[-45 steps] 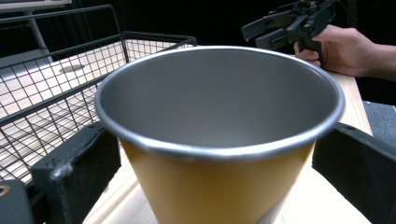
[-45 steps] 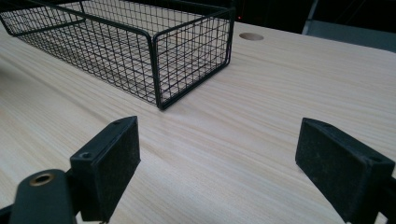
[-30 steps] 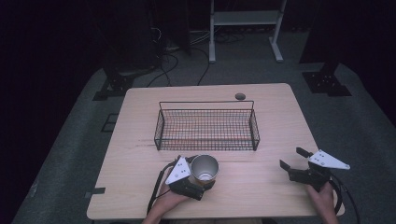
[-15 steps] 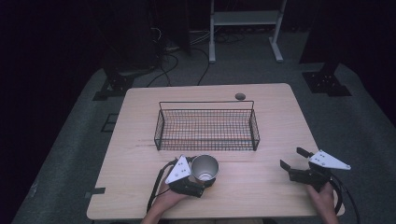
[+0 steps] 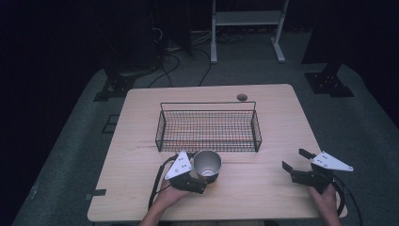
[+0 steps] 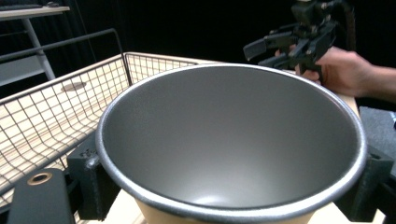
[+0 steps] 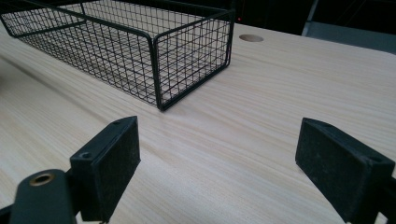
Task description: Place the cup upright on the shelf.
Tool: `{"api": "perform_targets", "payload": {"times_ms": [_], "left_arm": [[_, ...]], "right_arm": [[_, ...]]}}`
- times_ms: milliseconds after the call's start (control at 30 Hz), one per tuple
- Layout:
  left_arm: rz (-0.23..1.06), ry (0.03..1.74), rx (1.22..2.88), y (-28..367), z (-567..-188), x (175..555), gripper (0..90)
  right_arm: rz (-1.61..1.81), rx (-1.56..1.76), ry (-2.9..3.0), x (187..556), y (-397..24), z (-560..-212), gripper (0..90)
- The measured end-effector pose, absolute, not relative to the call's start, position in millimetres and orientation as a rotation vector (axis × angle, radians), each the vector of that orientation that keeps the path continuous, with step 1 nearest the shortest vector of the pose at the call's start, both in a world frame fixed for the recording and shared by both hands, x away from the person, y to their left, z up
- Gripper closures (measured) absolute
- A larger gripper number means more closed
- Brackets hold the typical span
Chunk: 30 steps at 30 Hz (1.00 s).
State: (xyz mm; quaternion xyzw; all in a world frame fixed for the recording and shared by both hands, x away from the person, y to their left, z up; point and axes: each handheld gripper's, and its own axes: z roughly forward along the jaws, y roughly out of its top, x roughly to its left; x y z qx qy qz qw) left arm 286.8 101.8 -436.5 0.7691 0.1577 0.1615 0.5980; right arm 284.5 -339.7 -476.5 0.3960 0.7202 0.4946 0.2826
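Note:
A metal cup [image 5: 207,163] with a grey inside and a pale outer wall stands upright just in front of the wire basket [image 5: 208,143], near the table's front left. My left gripper [image 5: 205,175] is shut on the cup [image 6: 233,140], one jaw on each side of it. At the front right my right gripper [image 5: 295,161] is open with nothing between its fingers [image 7: 109,163], its jaws pointing toward the basket's near corner [image 7: 159,70]. The right gripper [image 6: 266,52] and the hand holding it also show beyond the cup's rim.
The black wire basket is empty and sits mid-table. A round cable hole [image 5: 242,97] lies behind it near the back edge. Bare wood [image 5: 263,183] lies between the two grippers. Off the table stand dark equipment legs and a white frame [image 5: 244,19].
My left gripper and the cup have shifted very slightly. The right gripper has stayed where it was.

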Motion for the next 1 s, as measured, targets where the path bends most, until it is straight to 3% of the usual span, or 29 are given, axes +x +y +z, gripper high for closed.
{"api": "perform_targets", "payload": {"times_ms": [667, 1000], "left_arm": [[0.425, 0.330, 1.765, 89.8, -382.3, 318.7, 12.5], [0.400, 0.353, 1.761, 83.9, -374.2, 339.1, 12.6]], "right_arm": [[1.324, 1.052, 1.933, 283.9, -339.1, -476.4, 12.8], [1.322, 1.052, 1.932, 283.7, -338.9, -476.4, 12.8]]}}
